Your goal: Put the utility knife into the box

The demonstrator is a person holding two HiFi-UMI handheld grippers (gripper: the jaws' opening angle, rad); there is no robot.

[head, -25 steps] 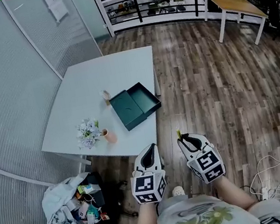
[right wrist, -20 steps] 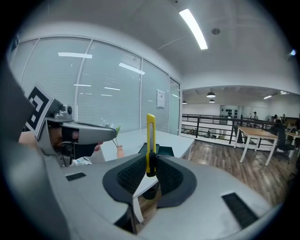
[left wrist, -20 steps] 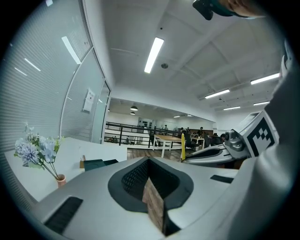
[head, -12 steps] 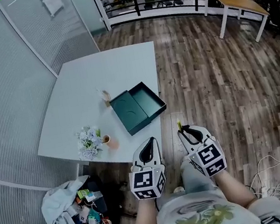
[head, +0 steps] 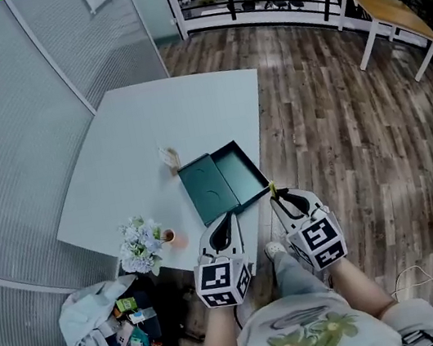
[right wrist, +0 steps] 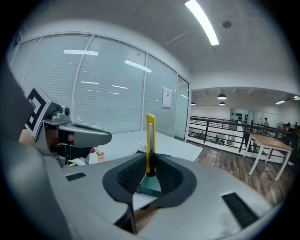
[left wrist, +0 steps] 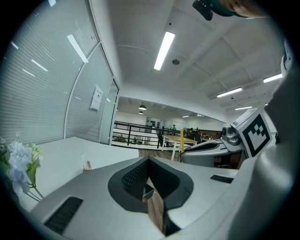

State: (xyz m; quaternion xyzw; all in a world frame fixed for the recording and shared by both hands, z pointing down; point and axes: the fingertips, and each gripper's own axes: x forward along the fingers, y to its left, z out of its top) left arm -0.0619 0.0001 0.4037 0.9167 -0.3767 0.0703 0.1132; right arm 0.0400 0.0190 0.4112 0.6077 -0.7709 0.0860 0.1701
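Head view: the right claw (head: 284, 197) is closed on the yellow utility knife (head: 273, 190). The left claw (head: 227, 222) is beside it, tips together.

Right gripper view: the knife is pinched by its lower end between the pads. The long axis runs straight out along the claw line, and most of the body sticks out past the tips. The blade end cannot be made out.

Left gripper view: the pads meet at the tip and nothing is held. Only floor and a corner of the box show through the slot below.

The dark green box (head: 241, 168) is open at the near edge of the white tabletop (head: 141, 123). The tray is on the right and the lid (head: 205, 189) touches it on the left.

Key relation: the box lies straight ahead of the right claw and slightly to its left. The knife's free end appears just beside the tray's near right corner. The right claw is nearer the tray; the left claw lines up more with the lid.

Judgement: the carry is nearly done and only a short reach forward and left remains. The knife is best tipped so its axis lies along the tray's long side before release; otherwise it could catch on the rim.

The flower bunch (head: 136, 246) and small cup (head: 169, 236) are well to the left, out of the path.
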